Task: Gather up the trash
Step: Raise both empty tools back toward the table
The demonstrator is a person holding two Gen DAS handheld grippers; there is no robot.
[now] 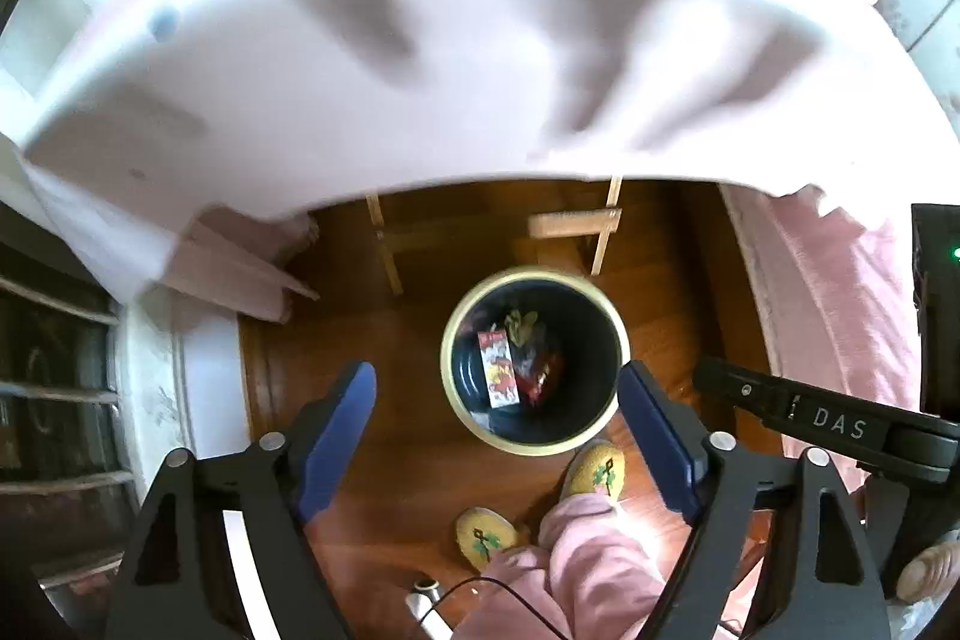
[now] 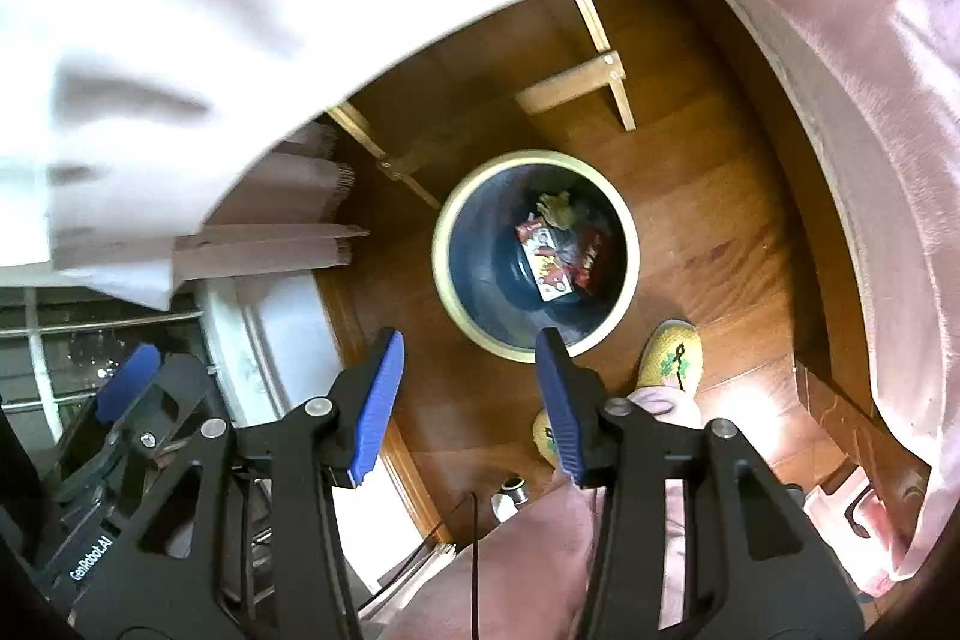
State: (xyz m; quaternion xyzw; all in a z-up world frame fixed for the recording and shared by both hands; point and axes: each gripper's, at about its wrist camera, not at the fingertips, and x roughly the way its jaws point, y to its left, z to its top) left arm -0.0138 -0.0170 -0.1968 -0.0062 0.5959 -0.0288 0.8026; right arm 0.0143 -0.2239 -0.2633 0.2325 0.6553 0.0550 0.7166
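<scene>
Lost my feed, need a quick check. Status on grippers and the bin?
Left gripper open, empty. Right gripper open, empty. Trash bin below on floor, wrappers inside. Nothing blocking.

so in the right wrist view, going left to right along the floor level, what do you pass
barred window → folded pink cloth edge → round cream-rimmed dark trash bin holding a red and white carton → yellow embroidered slipper → hanging pink fabric
</scene>
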